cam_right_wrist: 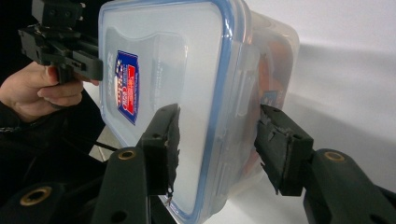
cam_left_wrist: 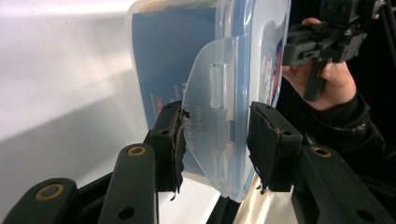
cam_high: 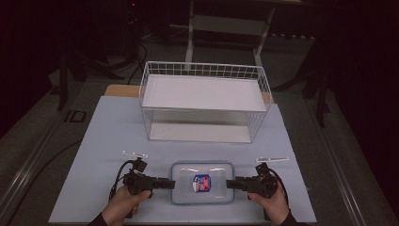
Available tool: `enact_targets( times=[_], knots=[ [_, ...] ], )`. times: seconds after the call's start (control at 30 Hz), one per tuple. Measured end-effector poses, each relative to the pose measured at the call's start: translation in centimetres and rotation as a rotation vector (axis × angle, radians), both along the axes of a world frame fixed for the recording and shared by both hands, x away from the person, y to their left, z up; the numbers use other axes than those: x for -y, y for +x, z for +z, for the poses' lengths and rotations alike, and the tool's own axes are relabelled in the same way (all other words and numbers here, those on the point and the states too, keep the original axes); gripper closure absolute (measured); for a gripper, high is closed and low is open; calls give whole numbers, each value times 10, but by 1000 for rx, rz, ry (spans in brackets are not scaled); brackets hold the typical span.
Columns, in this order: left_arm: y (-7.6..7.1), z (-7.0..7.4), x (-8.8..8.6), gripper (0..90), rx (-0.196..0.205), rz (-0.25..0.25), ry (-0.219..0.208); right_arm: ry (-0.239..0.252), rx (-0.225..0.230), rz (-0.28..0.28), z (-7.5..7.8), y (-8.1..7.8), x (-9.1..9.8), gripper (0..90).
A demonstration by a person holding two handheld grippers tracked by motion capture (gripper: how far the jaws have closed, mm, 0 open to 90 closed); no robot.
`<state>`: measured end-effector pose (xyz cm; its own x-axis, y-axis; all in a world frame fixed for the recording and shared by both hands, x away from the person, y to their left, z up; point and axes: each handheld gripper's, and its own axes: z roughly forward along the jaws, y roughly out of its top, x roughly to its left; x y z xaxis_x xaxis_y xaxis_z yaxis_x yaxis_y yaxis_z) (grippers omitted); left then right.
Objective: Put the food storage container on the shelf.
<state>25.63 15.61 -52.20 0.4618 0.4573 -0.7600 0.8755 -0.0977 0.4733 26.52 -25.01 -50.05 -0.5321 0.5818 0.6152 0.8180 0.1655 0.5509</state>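
Clear plastic lidded box with blue seal [cam_high: 202, 182] sits on pale surface [cam_high: 108, 141] — left tongs [cam_high: 171, 183] pinch its end latch, right tongs [cam_right_wrist: 215, 140] half-open astride the far end, not gripping — one-sided lift could tilt or slip it.

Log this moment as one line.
left gripper: shut on container left end | right gripper: jaws around right end, not pressing | basket: behind

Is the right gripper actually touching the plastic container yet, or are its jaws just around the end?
Apart. In the right gripper view, the right gripper straddles the container's end, with visible gaps between both pads and the lid and wall.
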Motion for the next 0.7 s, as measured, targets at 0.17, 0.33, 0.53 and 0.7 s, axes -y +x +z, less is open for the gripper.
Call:
enact_targets(
  times=[0.17, 0.33, 0.53, 0.7],
  knots=[
    [-3, 2, 1, 564, 4, 27, 6, -7, -1, -7, 2, -3, 0, 509],
    [-5, 13, 1, 564, 42, 42, 10, 11, 5, -8, 7, -5, 0, 518],
    [-3, 33, 2, 563, 87, 49, -5, 21, 64, -17, 29, -3, 1, 518],
    [1, 52, 1, 563, 128, 53, -10, 36, 107, -27, 47, 1, 1, 520]
  ],
)
